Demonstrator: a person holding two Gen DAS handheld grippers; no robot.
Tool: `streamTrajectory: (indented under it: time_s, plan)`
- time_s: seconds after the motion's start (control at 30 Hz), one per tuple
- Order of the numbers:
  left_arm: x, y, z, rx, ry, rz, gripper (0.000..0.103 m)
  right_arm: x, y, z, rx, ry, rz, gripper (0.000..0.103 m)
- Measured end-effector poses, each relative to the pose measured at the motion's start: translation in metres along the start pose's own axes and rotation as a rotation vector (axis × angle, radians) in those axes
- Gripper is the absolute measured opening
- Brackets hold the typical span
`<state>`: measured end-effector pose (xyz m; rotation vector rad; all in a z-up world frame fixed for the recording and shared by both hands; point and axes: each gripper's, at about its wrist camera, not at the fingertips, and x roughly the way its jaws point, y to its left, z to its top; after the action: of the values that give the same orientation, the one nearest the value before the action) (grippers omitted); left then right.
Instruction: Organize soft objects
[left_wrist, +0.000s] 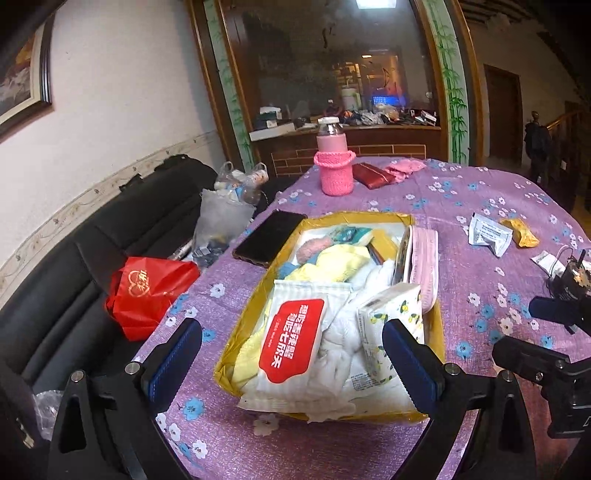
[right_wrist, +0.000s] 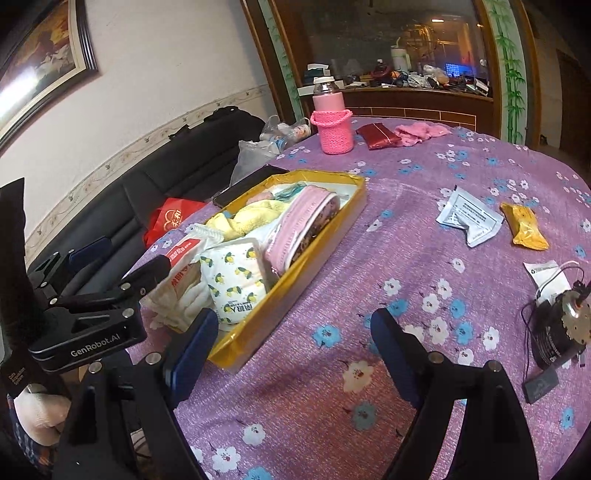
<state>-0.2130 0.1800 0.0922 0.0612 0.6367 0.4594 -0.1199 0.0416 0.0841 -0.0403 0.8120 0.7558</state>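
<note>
- Blue-padded and spread wide, the left gripper (left_wrist: 291, 354) hangs empty over the near end of the yellow box (left_wrist: 437, 332), its fingers straddling the packed contents without touching them.
- The right gripper (right_wrist: 293, 343) hovers over bare purple floral tablecloth (right_wrist: 369, 258) just right of the box, jaws likewise wide apart and holding nothing.
- Nearest in the box lies a white wet-wipe pack with a red label (left_wrist: 291, 343), beside a lemon-print tissue pack (left_wrist: 391, 314) standing on its edge; white cloth (left_wrist: 340, 354) is bunched between them.
- Further in sit a yellow towel (left_wrist: 332, 262), a stack of pink face masks (left_wrist: 424, 258) propped against the right wall, and small pink and teal soft pieces at the far end.
- A dark phone (left_wrist: 269, 236) rests just beside the box's far left corner.
- Out on the cloth to the right, well apart from the box, lie a white sachet (right_wrist: 469, 218) and a yellow snack wrapper (right_wrist: 524, 227); a small motor with wires (right_wrist: 561, 332) sits nearer the edge.
- At the far side stand a bottle in a pink knitted sleeve (left_wrist: 334, 162), a dark red pouch (left_wrist: 373, 175) and a pink knitted piece (left_wrist: 404, 168).
- Judged from this layout, the sorting looks well advanced, with both grippers between picks.
- The pink knitted piece is probably the next soft item; reaching it calls for a long stretch across the table past the bottle, then a light, shallow pinch so the limp fabric gathers instead of sliding.
</note>
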Motion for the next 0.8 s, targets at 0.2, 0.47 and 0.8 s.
streamTrajectory:
  time_s: [0.2, 0.47, 0.8]
  plan:
    - [-0.025, -0.001, 0.004, -0.028, -0.135, 0.051, 0.103, -0.005, -0.009, -0.004, 0.020, -0.008, 0.001, 0.084]
    - [-0.037, -0.008, 0.010, -0.026, -0.158, 0.028, 0.103, -0.010, -0.010, -0.009, 0.021, -0.012, 0.006, 0.084]
    - [-0.029, -0.019, 0.007, -0.013, -0.088, -0.007, 0.103, -0.013, -0.007, -0.014, 0.007, -0.015, 0.001, 0.084]
